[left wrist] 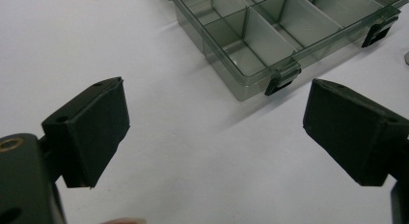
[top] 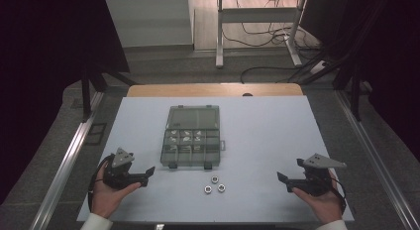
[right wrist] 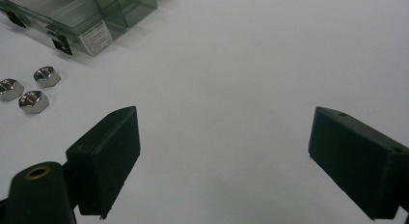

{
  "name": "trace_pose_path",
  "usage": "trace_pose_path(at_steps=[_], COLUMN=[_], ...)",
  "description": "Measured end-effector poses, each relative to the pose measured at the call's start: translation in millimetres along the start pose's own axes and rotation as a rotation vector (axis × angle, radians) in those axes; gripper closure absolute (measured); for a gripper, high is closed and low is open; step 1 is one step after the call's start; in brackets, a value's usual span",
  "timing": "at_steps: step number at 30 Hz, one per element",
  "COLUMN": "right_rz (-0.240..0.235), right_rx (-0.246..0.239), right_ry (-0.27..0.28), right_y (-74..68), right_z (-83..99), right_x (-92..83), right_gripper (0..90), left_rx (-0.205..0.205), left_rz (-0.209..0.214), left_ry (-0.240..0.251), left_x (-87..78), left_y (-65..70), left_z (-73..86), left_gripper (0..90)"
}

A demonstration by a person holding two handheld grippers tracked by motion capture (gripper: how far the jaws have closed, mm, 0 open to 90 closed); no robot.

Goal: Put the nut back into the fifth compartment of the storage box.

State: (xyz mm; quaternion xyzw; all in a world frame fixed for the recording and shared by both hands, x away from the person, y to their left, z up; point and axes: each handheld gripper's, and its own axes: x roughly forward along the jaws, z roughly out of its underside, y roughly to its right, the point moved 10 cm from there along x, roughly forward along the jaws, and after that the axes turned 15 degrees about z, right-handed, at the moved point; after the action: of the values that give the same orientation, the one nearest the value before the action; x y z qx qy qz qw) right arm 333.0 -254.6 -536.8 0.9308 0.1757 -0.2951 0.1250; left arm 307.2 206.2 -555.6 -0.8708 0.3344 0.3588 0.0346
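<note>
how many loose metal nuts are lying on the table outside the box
3, in a tight cluster just in front of the clear box: one nearest the box, one front left, one front right. The box compartments hold small parts too blurred to identify.

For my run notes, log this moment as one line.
left hand-held gripper: open, empty | right hand-held gripper: open, empty | three nuts: loose on table | organizer box: closed

Smoky grey box (top: 190,136), silver nuts (top: 215,184), black claws.
</note>
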Motion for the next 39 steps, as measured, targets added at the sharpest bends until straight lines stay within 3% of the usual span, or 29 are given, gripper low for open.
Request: trace_pose_path(at_steps=[10, 25, 31, 39], right_rz=[-0.011, -0.025, -0.026, -0.022], right_rx=[0.006, -0.037, -0.036, -0.044], right_ry=[-0.009, -0.031, -0.02, -0.014], right_y=[3.0, -1.1, -2.0, -2.4], right_z=[-0.8, 2.3, -0.7, -4.8], right_x=[9.2, 15.0, 13.8, 14.7], right_gripper=[11.9, 13.1, 13.1, 13.1], left_rx=[-0.017, 0.033, 0.038, 0.113], left_rz=[0.017, 0.053, 0.127, 0.203], left_ry=[-0.006, -0.013, -0.024, -0.085], left_x=[0.4, -3.8, -7.4, 3.1], left_y=[1.3, 14.3, 29.0, 58.2], left_z=[2.6, -6.0, -13.2, -26.0], left_gripper=[8.8, 9.8, 10.3, 10.6])
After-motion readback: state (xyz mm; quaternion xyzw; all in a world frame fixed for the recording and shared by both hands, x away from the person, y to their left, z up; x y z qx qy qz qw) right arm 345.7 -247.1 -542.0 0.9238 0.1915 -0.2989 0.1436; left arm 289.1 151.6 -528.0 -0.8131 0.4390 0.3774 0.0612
